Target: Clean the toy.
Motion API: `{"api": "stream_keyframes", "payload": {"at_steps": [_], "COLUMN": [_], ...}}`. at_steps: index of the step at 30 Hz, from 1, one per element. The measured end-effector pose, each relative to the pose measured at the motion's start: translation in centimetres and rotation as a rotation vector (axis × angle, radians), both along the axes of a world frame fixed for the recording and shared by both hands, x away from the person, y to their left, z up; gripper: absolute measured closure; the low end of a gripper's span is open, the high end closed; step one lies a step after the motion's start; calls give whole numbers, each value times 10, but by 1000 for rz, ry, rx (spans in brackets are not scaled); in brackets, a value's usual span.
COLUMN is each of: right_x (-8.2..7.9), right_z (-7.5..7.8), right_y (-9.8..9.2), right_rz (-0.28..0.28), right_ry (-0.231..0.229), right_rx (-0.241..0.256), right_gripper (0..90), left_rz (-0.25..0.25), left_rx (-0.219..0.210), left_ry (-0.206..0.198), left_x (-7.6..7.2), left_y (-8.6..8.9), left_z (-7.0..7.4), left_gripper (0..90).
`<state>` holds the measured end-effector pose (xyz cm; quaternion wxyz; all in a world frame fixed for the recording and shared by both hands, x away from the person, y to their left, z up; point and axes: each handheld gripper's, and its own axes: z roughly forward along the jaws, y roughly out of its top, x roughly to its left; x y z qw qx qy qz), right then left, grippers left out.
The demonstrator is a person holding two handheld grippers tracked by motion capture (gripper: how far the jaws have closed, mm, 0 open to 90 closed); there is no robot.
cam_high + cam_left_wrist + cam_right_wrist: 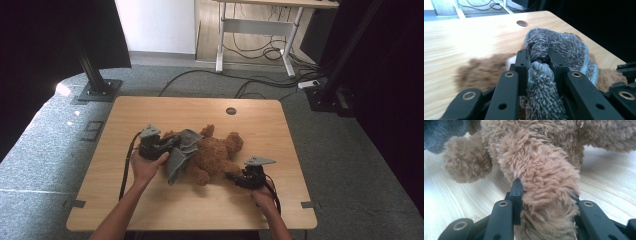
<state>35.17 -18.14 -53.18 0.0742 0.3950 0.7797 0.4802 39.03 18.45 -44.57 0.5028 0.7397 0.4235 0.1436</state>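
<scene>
While left claw (540, 66) pinches grey cloth (564, 50), right claw (546, 192) clamps teddy bear (216, 152) limb, probably leg.

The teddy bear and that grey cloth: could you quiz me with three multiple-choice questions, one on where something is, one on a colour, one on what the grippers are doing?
1. Where does the grey cloth lie?
A. Over the teddy bear's left end in the high view
B. On the floor
C. At the table's far edge

2. What colour is the teddy bear?
A. White
B. Brown
C. Green

3. What is the right gripper doing?
A. Hanging open above the table
B. Clamping the cloth
C. Clamping a furry limb of the bear

Answers: 1 A, the cloth drapes over the bear beside the left gripper, which pinches it. 2 B, its fur is brown in every view. 3 C, the right gripper view shows a limb between its jaws.
</scene>
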Motion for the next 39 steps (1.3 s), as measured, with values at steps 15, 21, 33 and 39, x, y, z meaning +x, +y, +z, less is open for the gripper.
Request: {"api": "stream_keyframes", "payload": {"at_steps": [15,21,33,39], "right_x": [-3,-5,21,16], "right_z": [4,7,19,13], "right_y": [-1,2,21,27], "right_rz": [-16,16,-8,26], "right_ry": [-4,-2,1,24], "right_rx": [27,-7,38,52], "right_gripper": [437,404,308,429], "left_rz": [-78,-85,-86,-87], "left_rx": [-30,-71,-71,-91], "left_ry": [90,104,105,116], "left_x": [-9,-20,-25,-28], "left_y": [13,22,25,27], "left_z": [-35,-45,-47,-49], "left_gripper": [731,732,731,730]}}
